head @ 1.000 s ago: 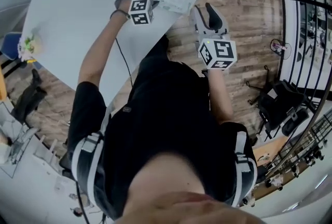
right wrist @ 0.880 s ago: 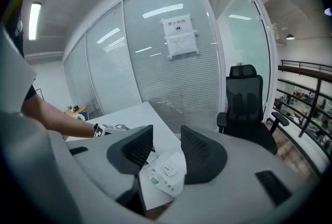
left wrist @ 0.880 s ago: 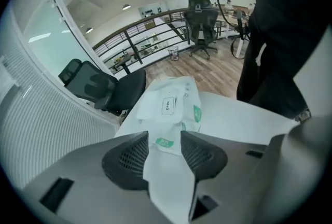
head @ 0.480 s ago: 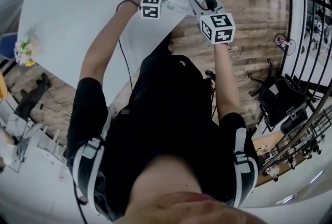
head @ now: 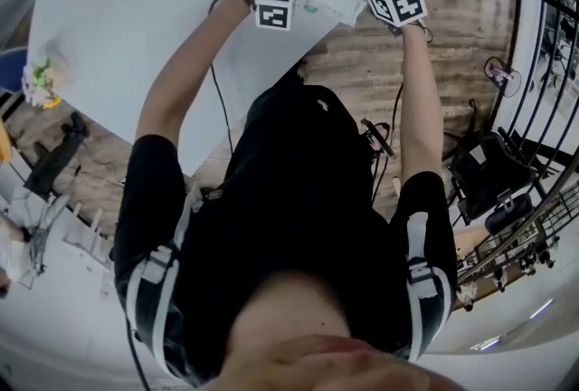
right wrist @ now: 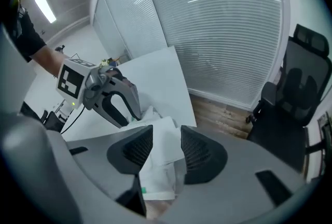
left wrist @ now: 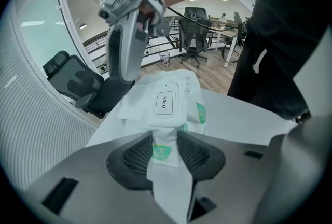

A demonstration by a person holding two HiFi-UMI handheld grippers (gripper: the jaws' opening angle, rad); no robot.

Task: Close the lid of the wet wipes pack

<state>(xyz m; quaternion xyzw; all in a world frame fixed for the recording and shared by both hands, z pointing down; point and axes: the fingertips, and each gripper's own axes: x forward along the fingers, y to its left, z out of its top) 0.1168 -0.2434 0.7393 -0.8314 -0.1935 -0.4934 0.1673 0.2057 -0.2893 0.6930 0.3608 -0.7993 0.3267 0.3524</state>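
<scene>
White table [head: 136, 18] fills the upper left of the head view, with a wooden floor [head: 362, 63] beside it, and the right gripper view shows a wall of glass with blinds [right wrist: 228, 36] and a black office chair [right wrist: 295, 93] behind the table corner. On this corner lies the wet wipes pack [left wrist: 192, 93], white with small green prints, and each gripper meets it from an opposite end. The left gripper [left wrist: 166, 145] points steeply down; the narrow end of the pack with a green label sits in the gap between its jaws. These jaws have just been closing, and both pads now lie against the sides of that end, so they pinch the pack. Just beyond the left jaws, on the top face of the pack, is the lid [left wrist: 165, 102], a rounded flap with the word OPEN; it looks flat on the pack, as far as this view shows. Further beyond the lid, the right gripper [right wrist: 166, 150] comes down onto the far end. Its jaws stand spread, with the white edge of the pack in the gap between them, and I see no clear pressing of the pads on it. Past the right jaws the left gripper leans over the same pack.
</scene>
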